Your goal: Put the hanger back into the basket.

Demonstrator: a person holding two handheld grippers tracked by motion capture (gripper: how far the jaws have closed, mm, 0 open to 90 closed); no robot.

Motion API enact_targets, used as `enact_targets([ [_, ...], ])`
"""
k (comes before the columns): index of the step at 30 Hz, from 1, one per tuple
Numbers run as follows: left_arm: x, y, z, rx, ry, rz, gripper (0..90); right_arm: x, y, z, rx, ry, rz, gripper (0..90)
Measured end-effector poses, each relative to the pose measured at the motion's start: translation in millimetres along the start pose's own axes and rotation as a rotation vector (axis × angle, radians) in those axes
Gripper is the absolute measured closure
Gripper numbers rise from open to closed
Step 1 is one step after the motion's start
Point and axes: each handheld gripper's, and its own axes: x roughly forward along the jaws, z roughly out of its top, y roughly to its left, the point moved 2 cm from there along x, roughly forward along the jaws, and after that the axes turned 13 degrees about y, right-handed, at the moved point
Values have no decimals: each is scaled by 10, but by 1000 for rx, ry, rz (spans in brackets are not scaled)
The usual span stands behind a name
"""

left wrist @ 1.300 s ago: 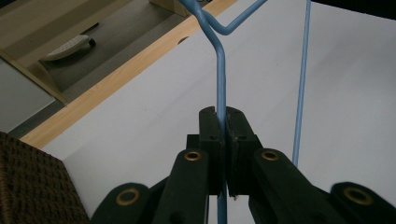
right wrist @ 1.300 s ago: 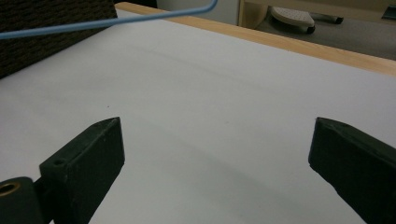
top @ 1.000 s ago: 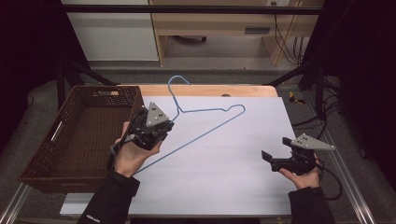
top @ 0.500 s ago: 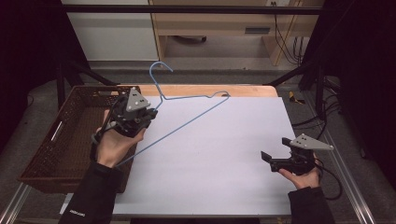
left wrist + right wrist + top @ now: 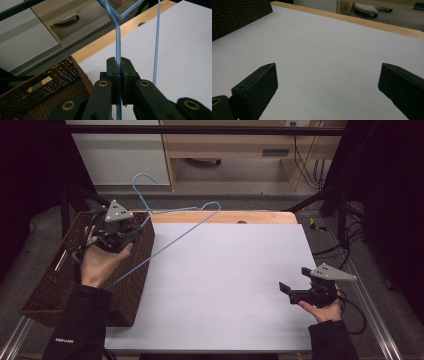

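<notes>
Over the white table, the left claw pinches a blue hanger, its hook seemingly tilted up-left.

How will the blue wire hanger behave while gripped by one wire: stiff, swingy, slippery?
The blue wire hanger probably stays stiff: its outline holds shape in the left gripper. Held at one thin wire, it may pivot. The smooth coating could slip.

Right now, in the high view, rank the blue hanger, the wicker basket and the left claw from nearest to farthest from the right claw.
1. Blue hanger: its far bend reaches over the table's back edge, nearest the right claw.
2. Wicker basket: at the table's left side, near wall facing the mat.
3. Left claw: above the basket, clamped on the hanger's wire.
</notes>
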Motion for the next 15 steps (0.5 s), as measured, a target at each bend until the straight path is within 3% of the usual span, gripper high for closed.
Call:
enact_targets([
  [11, -73, 300, -155, -55, -14, 63, 870, 1, 2, 1, -3, 1, 1, 30],
  [15, -111, 427, -257, -86, 4, 91, 870, 5, 2, 1, -7, 3, 0, 29],
])
